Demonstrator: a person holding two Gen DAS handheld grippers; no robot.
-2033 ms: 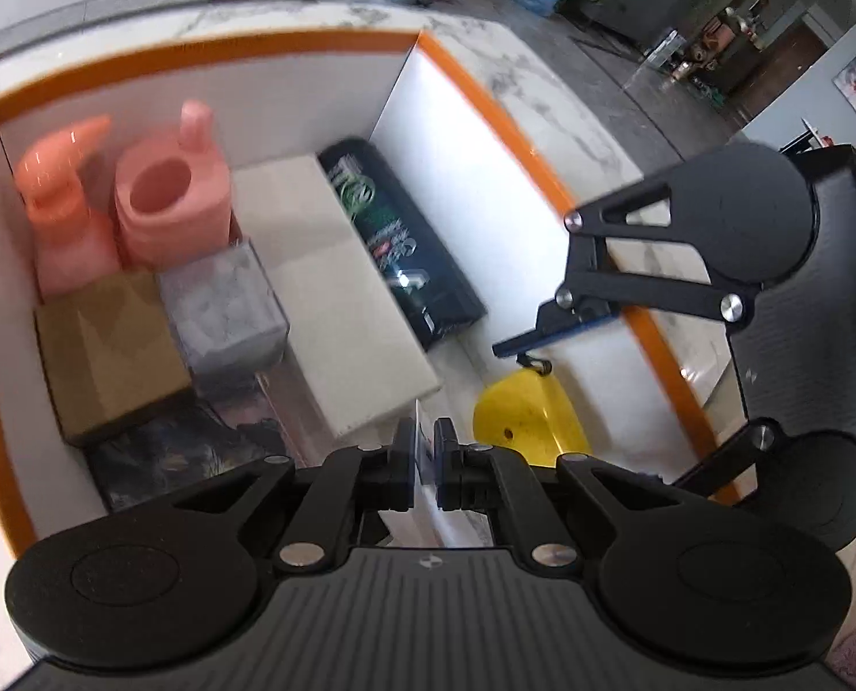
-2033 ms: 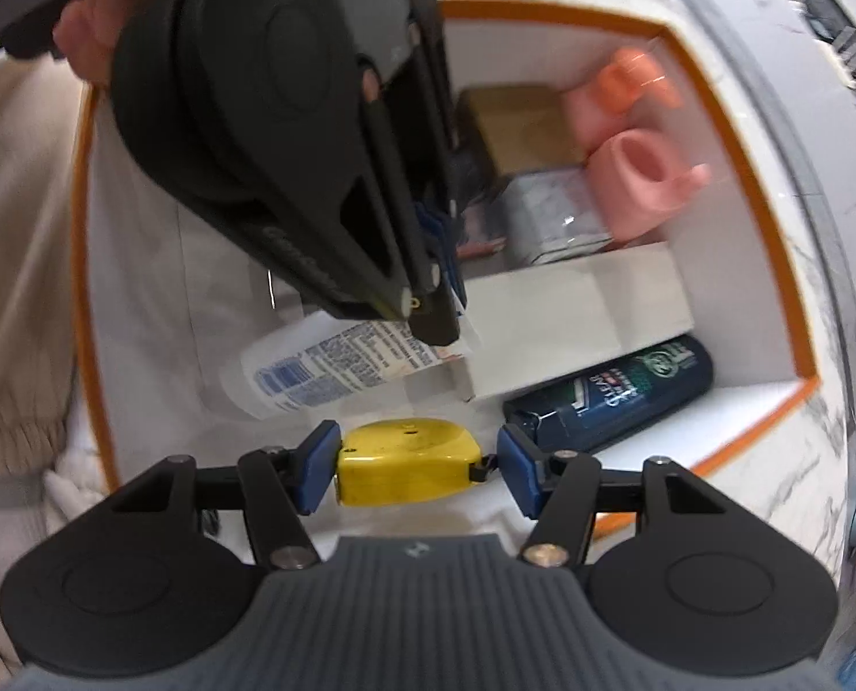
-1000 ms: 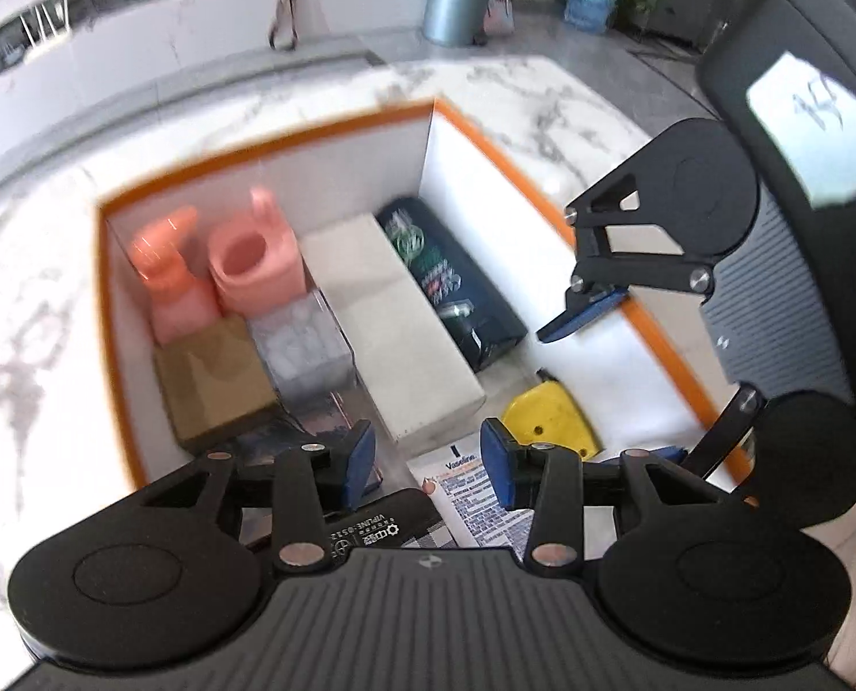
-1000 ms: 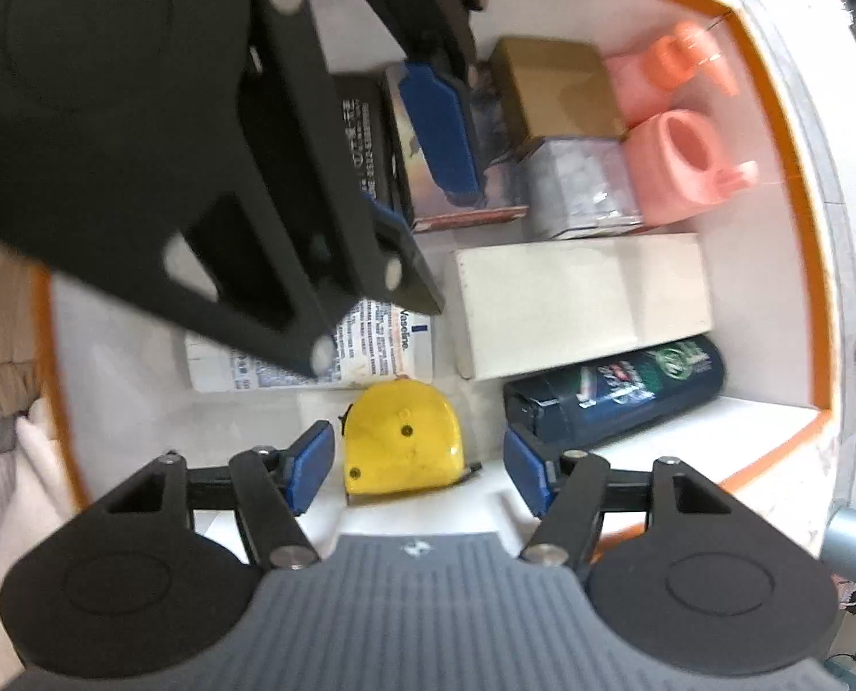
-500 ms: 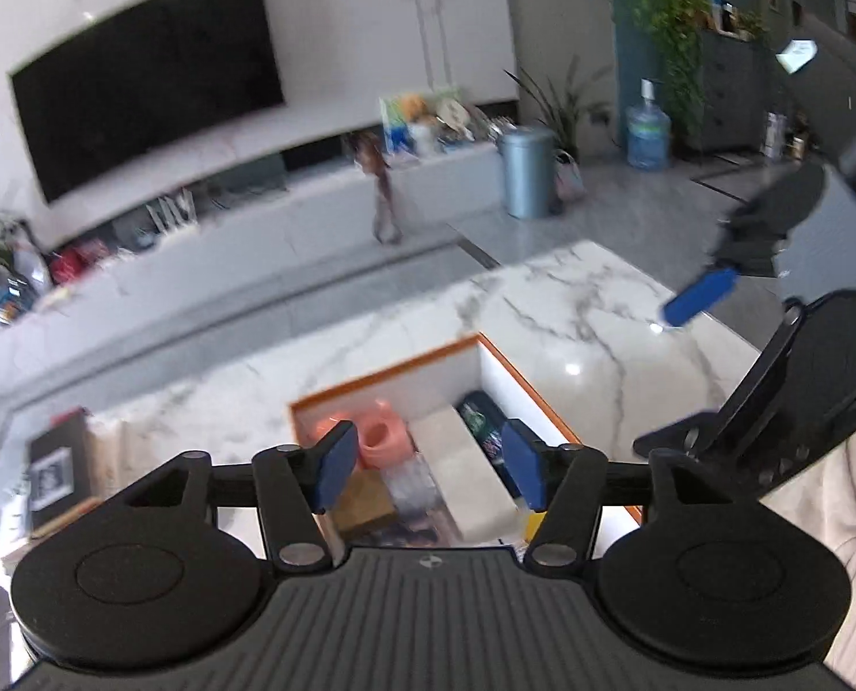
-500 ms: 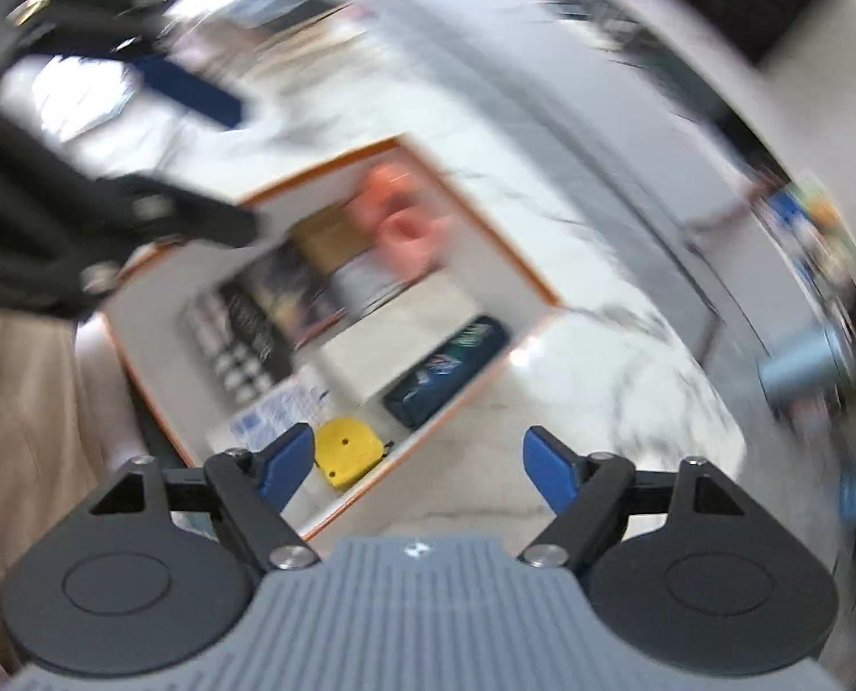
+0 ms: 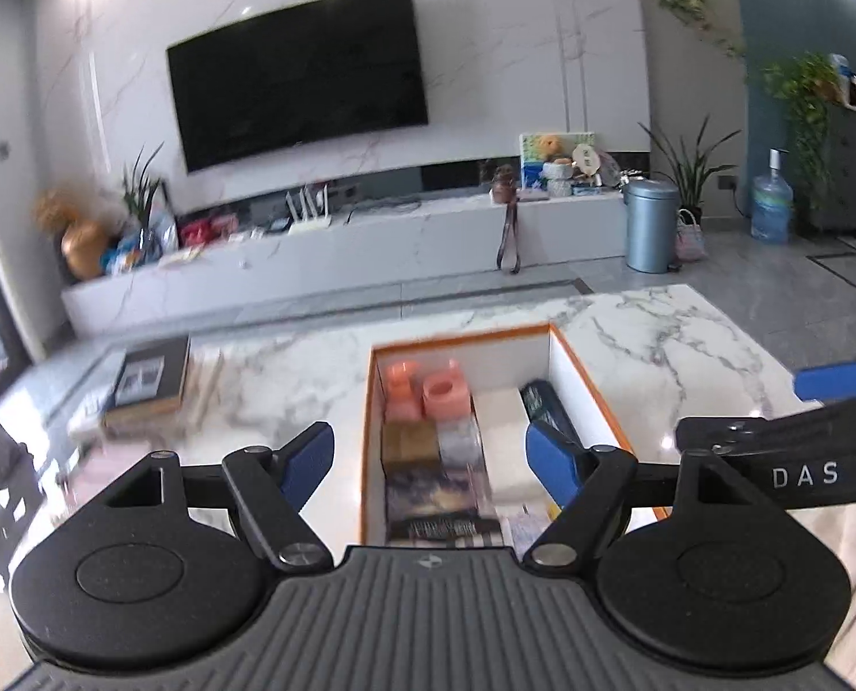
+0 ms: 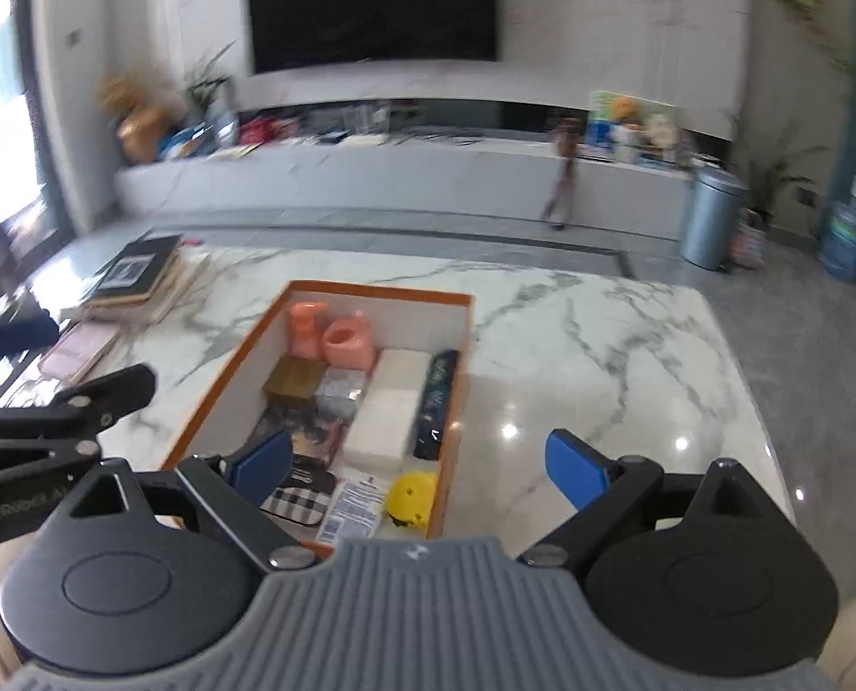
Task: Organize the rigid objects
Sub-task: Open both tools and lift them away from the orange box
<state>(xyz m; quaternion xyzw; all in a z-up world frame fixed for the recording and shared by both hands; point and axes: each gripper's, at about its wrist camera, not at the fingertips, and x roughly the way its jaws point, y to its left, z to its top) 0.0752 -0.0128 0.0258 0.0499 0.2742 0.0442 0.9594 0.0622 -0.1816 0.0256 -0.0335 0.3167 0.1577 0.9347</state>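
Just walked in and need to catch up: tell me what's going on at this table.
A person is packing items into an orange-edged box on the marble table. Both grippers, left and right, are above the box with nothing between their jaws, which are opening. Inside lie two pink pieces, small boxes, a white box, a dark bottle, a tube and a yellow tape measure.

Home living room: wall-mounted TV [image 7: 298, 75] over long low console [image 7: 335, 253], potted plants [image 7: 802, 92], water jug [image 7: 771, 207], marble bench [image 7: 658, 334].
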